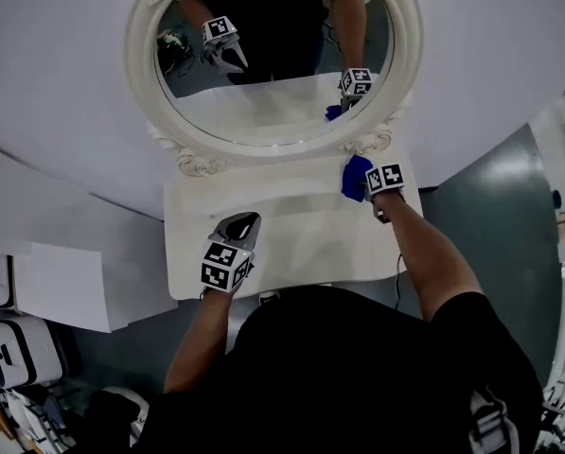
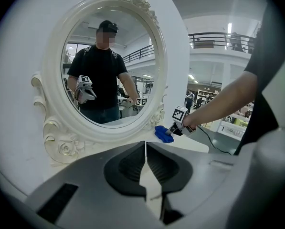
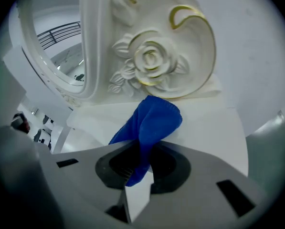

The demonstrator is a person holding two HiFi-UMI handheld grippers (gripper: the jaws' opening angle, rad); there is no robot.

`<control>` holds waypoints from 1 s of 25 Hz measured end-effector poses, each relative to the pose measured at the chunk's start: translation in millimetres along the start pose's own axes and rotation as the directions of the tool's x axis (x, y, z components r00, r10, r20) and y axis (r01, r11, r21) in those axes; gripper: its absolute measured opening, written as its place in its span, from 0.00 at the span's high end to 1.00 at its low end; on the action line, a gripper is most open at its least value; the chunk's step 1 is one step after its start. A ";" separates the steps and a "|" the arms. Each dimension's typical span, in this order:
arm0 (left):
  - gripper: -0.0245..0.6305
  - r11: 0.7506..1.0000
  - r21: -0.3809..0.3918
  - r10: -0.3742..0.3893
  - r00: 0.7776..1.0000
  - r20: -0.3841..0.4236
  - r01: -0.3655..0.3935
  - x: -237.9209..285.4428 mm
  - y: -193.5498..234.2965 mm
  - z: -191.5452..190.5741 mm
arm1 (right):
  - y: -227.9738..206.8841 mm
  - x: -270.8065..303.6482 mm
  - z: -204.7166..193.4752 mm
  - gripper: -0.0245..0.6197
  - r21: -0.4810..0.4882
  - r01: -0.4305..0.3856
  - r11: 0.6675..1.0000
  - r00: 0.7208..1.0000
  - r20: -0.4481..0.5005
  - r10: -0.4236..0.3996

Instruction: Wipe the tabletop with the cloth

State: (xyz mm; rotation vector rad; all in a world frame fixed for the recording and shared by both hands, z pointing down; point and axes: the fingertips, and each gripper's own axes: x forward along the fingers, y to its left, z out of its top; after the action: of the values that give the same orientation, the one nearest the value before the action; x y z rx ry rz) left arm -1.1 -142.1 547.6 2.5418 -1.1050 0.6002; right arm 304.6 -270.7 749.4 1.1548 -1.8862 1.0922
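A blue cloth (image 3: 149,125) is pinched in my right gripper (image 3: 141,163), which is shut on it at the far right of the white tabletop (image 1: 291,230), close under the mirror frame's carved rose (image 3: 149,61). The head view shows the cloth (image 1: 356,176) just ahead of the right gripper (image 1: 369,185). From the left gripper view the cloth (image 2: 162,133) lies far off to the right. My left gripper (image 2: 145,163) is shut with nothing in it, hovering over the tabletop's front left part (image 1: 239,230).
An oval white mirror (image 1: 273,60) with an ornate frame stands at the back of the tabletop against a white wall. White cases (image 1: 3,348) sit on the floor at the left. The grey floor (image 1: 509,197) drops away right of the table edge.
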 end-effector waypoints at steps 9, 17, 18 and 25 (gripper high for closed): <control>0.93 0.999 0.025 -0.036 0.999 -0.006 0.037 31.3 -24.2 12.4 | -71.1 -35.4 -14.6 0.89 0.053 0.067 0.996 0.997 0.022 -0.069; 0.93 0.998 0.031 -0.052 0.999 -0.011 0.052 46.2 -31.8 17.9 | -87.9 -43.0 -19.4 0.89 0.070 0.075 0.995 0.997 0.024 -0.077; 0.93 0.998 0.032 -0.052 0.999 -0.011 0.053 46.7 -31.9 18.3 | -87.7 -42.8 -19.2 0.89 0.069 0.075 0.995 0.997 0.024 -0.077; 0.93 0.998 0.031 -0.055 0.998 -0.014 0.056 46.1 -30.3 17.6 | -88.3 -42.8 -18.7 0.89 0.072 0.078 0.994 0.996 0.033 -0.081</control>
State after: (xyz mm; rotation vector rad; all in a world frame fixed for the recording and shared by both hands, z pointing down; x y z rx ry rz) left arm 54.4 -158.3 551.6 2.5824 -1.0247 0.6244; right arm 404.0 -261.5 748.6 1.2863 -1.8250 1.1087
